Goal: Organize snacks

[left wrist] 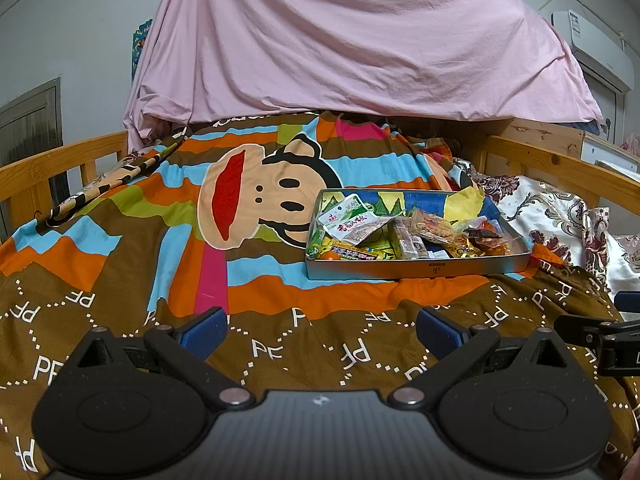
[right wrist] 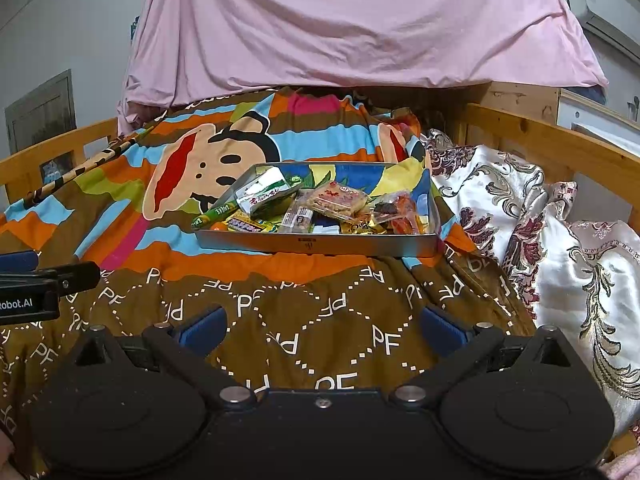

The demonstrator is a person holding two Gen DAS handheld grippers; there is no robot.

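A shallow silver tin [left wrist: 416, 267] [right wrist: 320, 244] lies on the cartoon-monkey bedspread, holding several wrapped snacks. Among them are a white-and-green packet [left wrist: 352, 222] [right wrist: 264, 196], a clear cracker pack [right wrist: 340, 198] and orange-red wrappers [left wrist: 488, 238] [right wrist: 404, 216]. A green stick snack [right wrist: 212, 214] pokes over the tin's left rim. My left gripper [left wrist: 320, 330] hovers open over the brown part of the spread, well short of the tin. My right gripper [right wrist: 322, 326] is open too, just in front of the tin. Both hold nothing.
Wooden bed rails [left wrist: 60, 160] [right wrist: 560, 136] run along both sides. A pink sheet [left wrist: 340, 40] hangs over the far end. A floral satin quilt [right wrist: 540, 220] is bunched at the right. Each gripper's tip shows at the other view's edge [left wrist: 600, 332] [right wrist: 40, 280].
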